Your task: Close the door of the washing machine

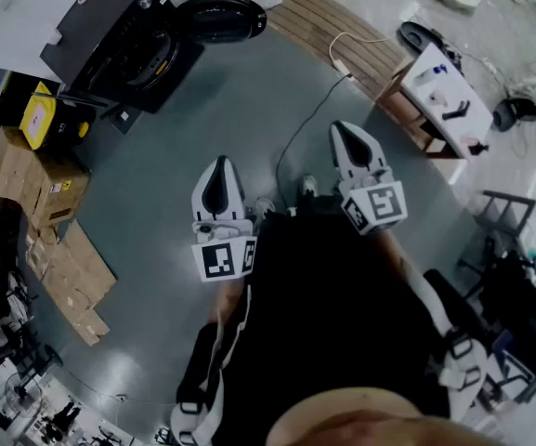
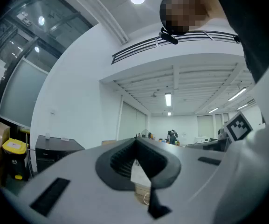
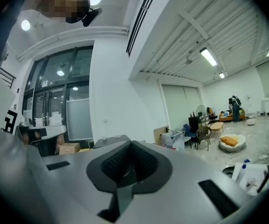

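Not started: washing machine sits well ahead with its door apparently swung open, while left gripper and right gripper are both closed, empty, nowhere near.

Black top, white straps at the sides, left tool and right tool were white with black pads, each bore a black-and-white marker cube.

The grey floor carries a black washing machine at its far left, cardboard boxes and flattened cardboard along the left, and a dark cable across the middle
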{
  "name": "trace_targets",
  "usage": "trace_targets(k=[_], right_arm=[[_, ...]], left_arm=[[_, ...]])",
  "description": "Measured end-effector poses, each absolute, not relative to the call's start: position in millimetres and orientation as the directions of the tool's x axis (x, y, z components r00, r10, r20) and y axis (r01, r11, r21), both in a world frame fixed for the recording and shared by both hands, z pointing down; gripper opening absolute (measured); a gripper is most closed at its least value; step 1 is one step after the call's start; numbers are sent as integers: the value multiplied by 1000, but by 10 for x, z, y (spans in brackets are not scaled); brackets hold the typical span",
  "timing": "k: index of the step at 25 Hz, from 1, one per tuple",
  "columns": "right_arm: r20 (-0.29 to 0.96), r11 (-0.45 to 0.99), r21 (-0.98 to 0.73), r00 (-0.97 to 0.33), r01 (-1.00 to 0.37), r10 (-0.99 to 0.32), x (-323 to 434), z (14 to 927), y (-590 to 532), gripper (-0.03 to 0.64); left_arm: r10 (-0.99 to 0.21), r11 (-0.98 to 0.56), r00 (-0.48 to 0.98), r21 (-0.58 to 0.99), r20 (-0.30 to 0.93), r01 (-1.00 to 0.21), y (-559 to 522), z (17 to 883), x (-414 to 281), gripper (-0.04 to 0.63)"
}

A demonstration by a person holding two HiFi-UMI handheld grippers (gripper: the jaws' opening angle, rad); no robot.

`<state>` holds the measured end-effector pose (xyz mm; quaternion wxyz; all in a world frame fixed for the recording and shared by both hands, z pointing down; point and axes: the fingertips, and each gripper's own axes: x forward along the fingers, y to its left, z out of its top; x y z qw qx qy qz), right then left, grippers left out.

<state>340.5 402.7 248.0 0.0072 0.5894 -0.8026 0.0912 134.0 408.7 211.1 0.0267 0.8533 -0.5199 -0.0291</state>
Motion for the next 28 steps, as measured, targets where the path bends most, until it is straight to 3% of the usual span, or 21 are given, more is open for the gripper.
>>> trace_targets(k=[15, 16, 18, 28], right_arm=[[83, 315, -103, -324, -943, -942, 3352, 2396, 4078, 8], [97, 321, -101, -330, -942, -939, 3350, 2419, 4058, 24], [127, 338, -86, -347, -937, -929, 3353, 2480, 4019, 134], [136, 380, -100, -391, -920, -910, 3704, 2579, 3942, 163]], left_arm=[[-883, -468, 469, 79, -9, -880, 4068, 2153, 1389, 5], [-882, -469, 470, 76, -5, -880, 4058, 2164, 1400, 5], [-882, -470, 471, 74, 1, -879, 4038, 2173, 1435, 5], [-908, -417, 419, 84, 18, -905, 3992, 2203, 1785, 5]])
